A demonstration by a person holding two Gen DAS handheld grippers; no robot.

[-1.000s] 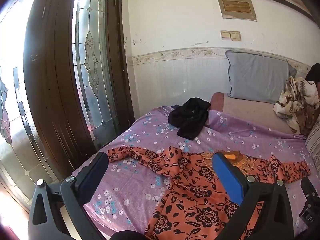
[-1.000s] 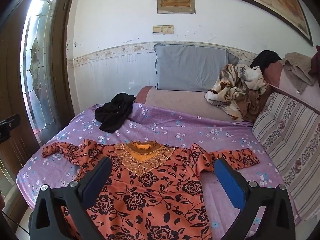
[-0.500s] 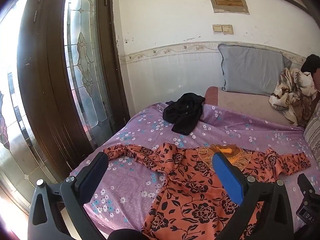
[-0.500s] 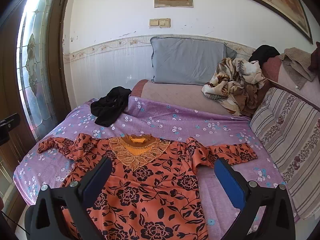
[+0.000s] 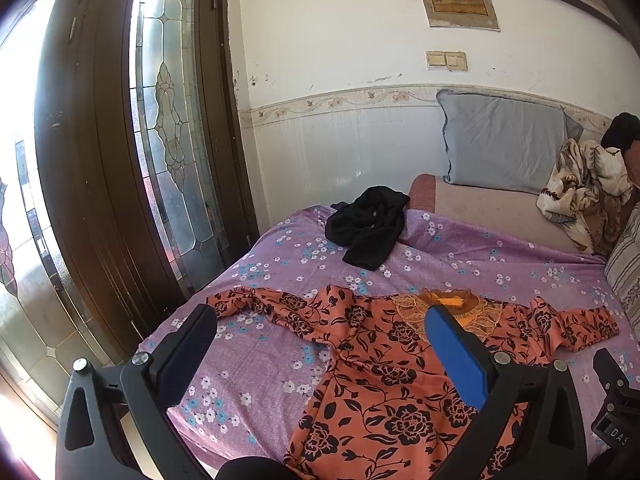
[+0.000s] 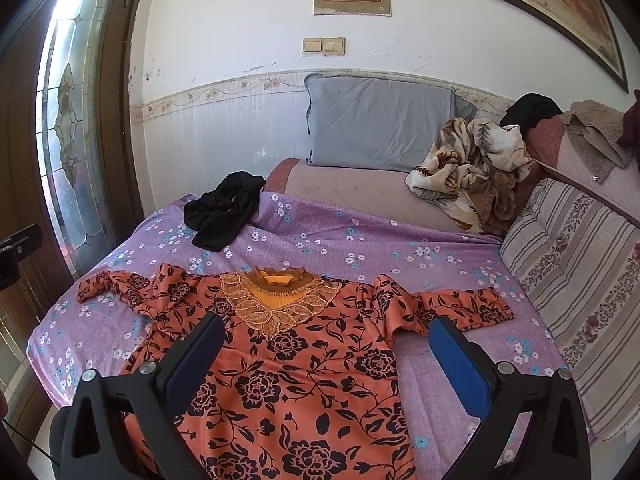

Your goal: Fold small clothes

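Note:
An orange dress with black flowers (image 6: 304, 364) lies flat on the purple flowered bedsheet (image 6: 360, 240), collar toward the wall, both sleeves spread out. The same dress (image 5: 384, 364) fills the lower right of the left wrist view. My left gripper (image 5: 320, 320) hangs open above the dress's left sleeve and the sheet. Over the dress body, my right gripper (image 6: 326, 332) is open too. Neither holds anything. A crumpled black garment (image 6: 224, 212) rests at the far left of the bed, also in the left view as the black garment (image 5: 368, 228).
A grey pillow (image 6: 380, 124) leans on the wall. A brown-and-cream blanket (image 6: 472, 164) is heaped at the back right, beside a striped cushion (image 6: 576, 288). A wooden door with leaded glass (image 5: 172, 140) stands close to the bed's left edge.
Both grippers have drawn back and tilted down a little, so the dress sits lower and larger in each view. The cloth itself has not moved.

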